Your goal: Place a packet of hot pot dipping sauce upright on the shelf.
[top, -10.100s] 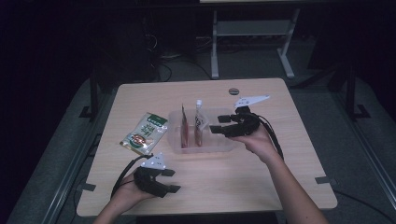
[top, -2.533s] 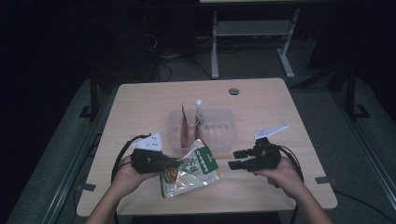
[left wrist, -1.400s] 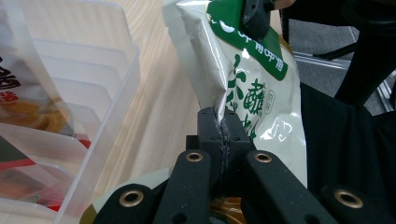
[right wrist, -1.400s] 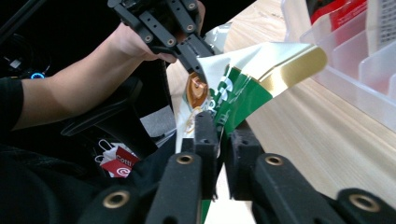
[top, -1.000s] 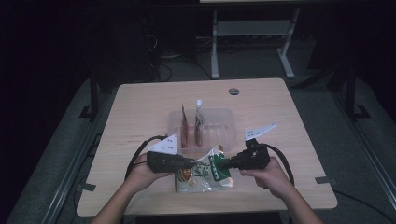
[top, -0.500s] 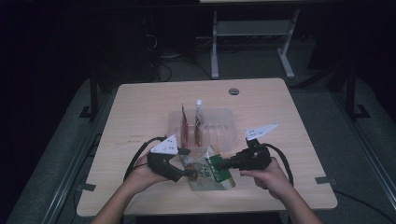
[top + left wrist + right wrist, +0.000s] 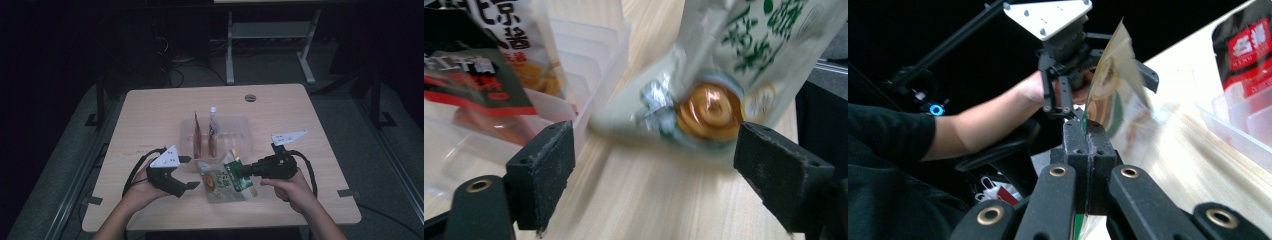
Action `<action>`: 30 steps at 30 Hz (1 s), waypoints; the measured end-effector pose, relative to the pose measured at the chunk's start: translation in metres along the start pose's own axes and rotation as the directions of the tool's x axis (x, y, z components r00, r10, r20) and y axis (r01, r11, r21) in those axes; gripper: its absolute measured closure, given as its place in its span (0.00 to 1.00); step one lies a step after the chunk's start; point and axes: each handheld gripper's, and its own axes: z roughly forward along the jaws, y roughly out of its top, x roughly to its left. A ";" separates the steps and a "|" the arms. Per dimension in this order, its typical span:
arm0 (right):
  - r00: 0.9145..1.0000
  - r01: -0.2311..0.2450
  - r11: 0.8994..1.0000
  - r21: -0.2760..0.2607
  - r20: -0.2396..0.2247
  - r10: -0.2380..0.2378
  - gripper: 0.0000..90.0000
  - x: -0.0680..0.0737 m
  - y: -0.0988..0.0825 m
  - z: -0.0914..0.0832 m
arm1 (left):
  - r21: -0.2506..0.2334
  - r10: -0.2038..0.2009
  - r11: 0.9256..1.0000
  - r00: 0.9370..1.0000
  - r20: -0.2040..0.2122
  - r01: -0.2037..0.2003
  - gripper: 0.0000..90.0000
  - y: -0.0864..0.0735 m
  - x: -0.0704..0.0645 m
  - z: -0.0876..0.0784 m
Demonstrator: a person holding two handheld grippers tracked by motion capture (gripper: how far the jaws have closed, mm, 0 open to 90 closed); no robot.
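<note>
The left gripper (image 7: 186,172) stands nearest the person, its jaws spread wide, having just been opening; the green snack pouch (image 7: 227,179) lies just beyond its fingertips (image 7: 544,172), touching neither pad. From the other side, the right gripper (image 7: 242,171) is clenched on the pouch's edge, its fingers (image 7: 1088,145) pressed tight on the film, so the pouch hangs from that grip with its lower part near the table (image 7: 150,110). This looks like a handover just completed: one hand has let go and the other carries the load. Just past the fingers sits the clear plastic bin (image 7: 240,127), with a red packet (image 7: 198,135) and a spouted pouch (image 7: 213,131) standing upright inside. The next move probably calls for lifting the pouch, turning it upright and lowering it into a free slot.
</note>
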 end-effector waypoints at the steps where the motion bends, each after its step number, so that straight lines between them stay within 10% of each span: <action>1: 1.000 0.003 1.000 -0.002 0.005 -0.003 1.00 0.001 0.000 -0.001 | -0.001 0.001 1.000 1.000 -0.004 -0.001 0.18 0.000 0.001 -0.001; 13: 0.999 0.000 0.989 -0.145 0.041 0.006 1.00 0.002 0.008 -0.031 | 0.016 -0.007 1.000 1.000 -0.002 0.007 0.18 -0.014 -0.005 -0.008; 30: 0.993 0.072 0.977 -0.201 0.108 -0.051 1.00 0.001 0.041 -0.040 | 0.057 -0.096 0.994 0.995 -0.029 0.098 0.17 -0.051 -0.006 -0.022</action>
